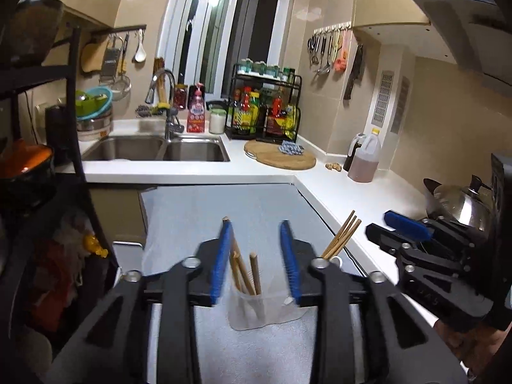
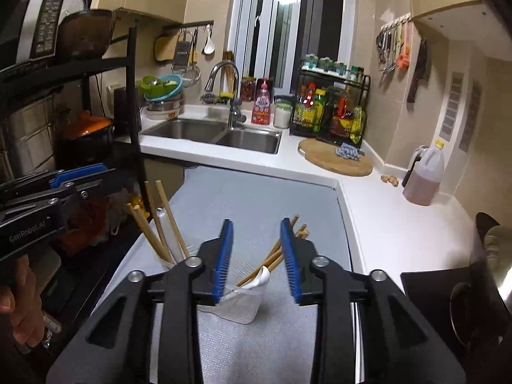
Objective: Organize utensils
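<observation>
The left gripper (image 1: 256, 256) has its blue fingers (image 1: 222, 265) released, apart, with a clear cup (image 1: 256, 310) of chopsticks (image 1: 246, 275) standing between them; one stick leans against the finger at nine o'clock, but the pads do not press on anything. The right gripper (image 2: 257, 256) is likewise released, its fingers (image 2: 292, 262) straddling a second clear cup (image 2: 236, 304), where more chopsticks (image 2: 268, 260) and a white spoon (image 2: 260, 276) lean toward two o'clock.

Both cups stand on the grey mat (image 1: 224, 211) covering the tabletop (image 1: 336, 188) (no loose utensil shows on it in either view). Judging from that, the sorting looks largely done: sticks are gathered upright in holders and both grippers seem to have let go. What may remain is straightening the leaning bunch, or shifting the cups to a final place. Beyond, at twelve o'clock, lie the sink (image 1: 160, 150) and a round cutting board (image 1: 281, 156).
</observation>
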`<state>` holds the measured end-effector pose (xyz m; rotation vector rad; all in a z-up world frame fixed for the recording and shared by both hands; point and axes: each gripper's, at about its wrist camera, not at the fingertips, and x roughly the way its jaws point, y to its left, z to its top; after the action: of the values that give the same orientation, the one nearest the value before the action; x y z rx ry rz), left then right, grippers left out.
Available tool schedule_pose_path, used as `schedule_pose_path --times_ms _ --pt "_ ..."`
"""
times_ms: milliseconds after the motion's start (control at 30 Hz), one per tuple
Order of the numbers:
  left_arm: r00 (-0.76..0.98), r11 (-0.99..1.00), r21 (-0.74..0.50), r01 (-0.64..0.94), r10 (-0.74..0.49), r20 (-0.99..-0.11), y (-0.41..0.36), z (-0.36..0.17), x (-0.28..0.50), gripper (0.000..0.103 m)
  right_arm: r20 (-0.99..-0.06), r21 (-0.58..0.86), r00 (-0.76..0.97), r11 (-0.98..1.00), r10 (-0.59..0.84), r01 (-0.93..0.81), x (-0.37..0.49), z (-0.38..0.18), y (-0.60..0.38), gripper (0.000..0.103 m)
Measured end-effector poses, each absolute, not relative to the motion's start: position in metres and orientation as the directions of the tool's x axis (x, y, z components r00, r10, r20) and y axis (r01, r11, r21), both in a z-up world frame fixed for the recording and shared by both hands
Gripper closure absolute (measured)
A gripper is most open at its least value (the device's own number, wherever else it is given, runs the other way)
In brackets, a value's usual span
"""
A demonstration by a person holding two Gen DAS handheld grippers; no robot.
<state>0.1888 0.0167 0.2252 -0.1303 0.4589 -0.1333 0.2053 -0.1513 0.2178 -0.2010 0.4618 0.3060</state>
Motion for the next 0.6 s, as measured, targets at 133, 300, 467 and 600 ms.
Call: schedule_pose_path --times_ms 133,300,467,600 --pt "0.901 0.989 -0.123 0.078 -0.123 -0.417 0.020 0.213 0.146 0.054 -0.428 -0.090 0.871 0.948 0.240 -0.305 0.164 0.213 -0.172 0.050" --pt "0.894 0.995 -0.099 -0.007 -0.038 -0.445 0.017 0.166 0.114 0.041 -0.437 -0.076 0.875 0.961 0.209 -0.267 0.129 0.182 -0.184 0.031" --pt "0.873 0.992 -0.123 -0.034 -0.030 -0.487 0.007 0.135 0.112 0.032 -0.433 -0.029 0.888 0.982 0.158 -0.188 0.122 0.156 -0.198 0.019" --pt "0.874 0.996 -0.080 -0.051 0.006 -0.485 0.000 0.129 0.114 0.023 -0.442 -0.030 0.883 0.981 0.160 -0.193 0.123 0.141 -0.198 0.016"
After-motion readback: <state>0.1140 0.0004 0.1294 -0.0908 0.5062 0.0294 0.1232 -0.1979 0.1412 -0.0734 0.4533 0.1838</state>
